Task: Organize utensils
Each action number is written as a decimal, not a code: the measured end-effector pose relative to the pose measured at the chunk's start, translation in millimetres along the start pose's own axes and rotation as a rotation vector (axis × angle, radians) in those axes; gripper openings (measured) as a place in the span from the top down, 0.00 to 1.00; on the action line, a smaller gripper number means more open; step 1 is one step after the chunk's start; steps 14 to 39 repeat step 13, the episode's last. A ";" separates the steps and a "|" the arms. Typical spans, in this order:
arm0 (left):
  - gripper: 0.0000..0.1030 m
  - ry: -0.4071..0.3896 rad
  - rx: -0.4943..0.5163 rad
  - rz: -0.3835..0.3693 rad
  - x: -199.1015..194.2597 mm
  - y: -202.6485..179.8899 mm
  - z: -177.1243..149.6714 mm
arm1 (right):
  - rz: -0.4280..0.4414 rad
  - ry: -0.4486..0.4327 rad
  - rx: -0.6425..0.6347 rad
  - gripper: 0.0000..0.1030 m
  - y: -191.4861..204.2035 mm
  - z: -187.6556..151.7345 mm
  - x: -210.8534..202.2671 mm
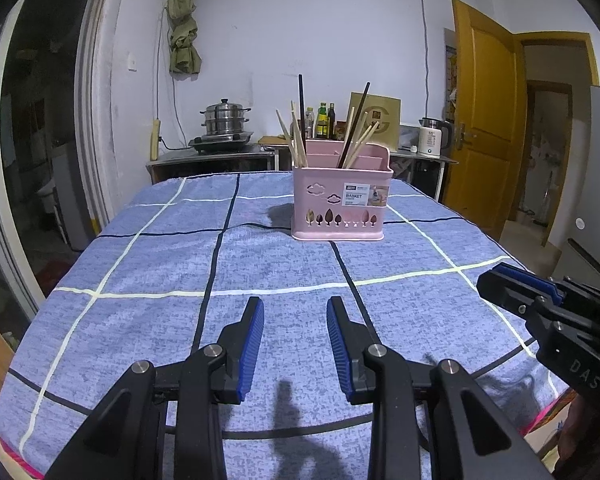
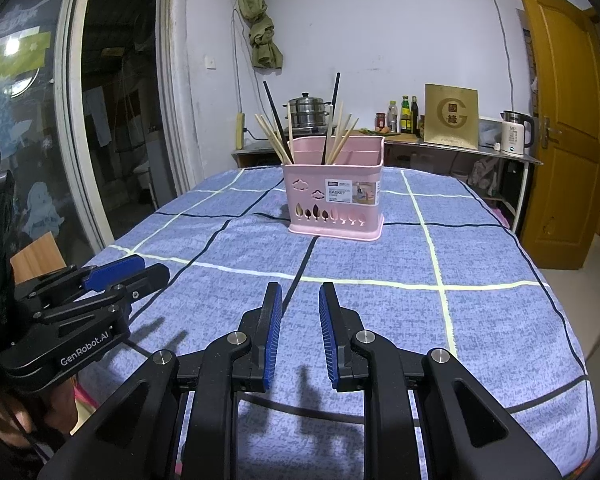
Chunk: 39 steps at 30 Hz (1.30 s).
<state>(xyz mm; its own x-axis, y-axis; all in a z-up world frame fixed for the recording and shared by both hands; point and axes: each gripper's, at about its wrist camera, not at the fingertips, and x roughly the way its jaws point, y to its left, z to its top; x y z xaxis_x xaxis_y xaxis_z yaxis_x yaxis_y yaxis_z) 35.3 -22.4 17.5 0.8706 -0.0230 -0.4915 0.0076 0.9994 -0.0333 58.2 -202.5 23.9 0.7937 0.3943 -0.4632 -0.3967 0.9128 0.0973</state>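
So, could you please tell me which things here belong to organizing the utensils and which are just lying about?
For the job:
- pink basket
- chopsticks standing in it
- left tongs, open
- right tongs, open

Just lying about:
- steamer pot
- bottles
- kettle
- gold box
- checked cloth under the basket

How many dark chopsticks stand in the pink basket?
2. One dark chopstick stands in the pink basket at its left end, the other nearer the middle. More may be hidden.
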 end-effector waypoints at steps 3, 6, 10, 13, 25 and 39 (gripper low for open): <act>0.69 -0.001 0.004 -0.005 -0.2 -0.1 -0.1 | 0.001 0.000 0.001 0.81 -0.2 0.1 0.0; 0.69 -0.004 0.005 -0.010 -0.3 -0.6 -0.1 | 0.000 0.000 -0.001 0.81 -0.2 0.2 0.0; 0.69 -0.008 0.004 -0.011 -1.3 -0.6 -0.7 | 0.001 0.001 0.001 0.81 -0.1 0.2 0.0; 0.69 -0.009 0.001 -0.010 -1.7 -0.2 -0.5 | 0.001 0.000 0.001 0.81 0.0 0.2 -0.1; 0.69 -0.009 0.001 -0.010 -1.7 -0.2 -0.5 | 0.001 0.000 0.001 0.81 0.0 0.2 -0.1; 0.69 -0.009 0.001 -0.010 -1.7 -0.2 -0.5 | 0.001 0.000 0.001 0.81 0.0 0.2 -0.1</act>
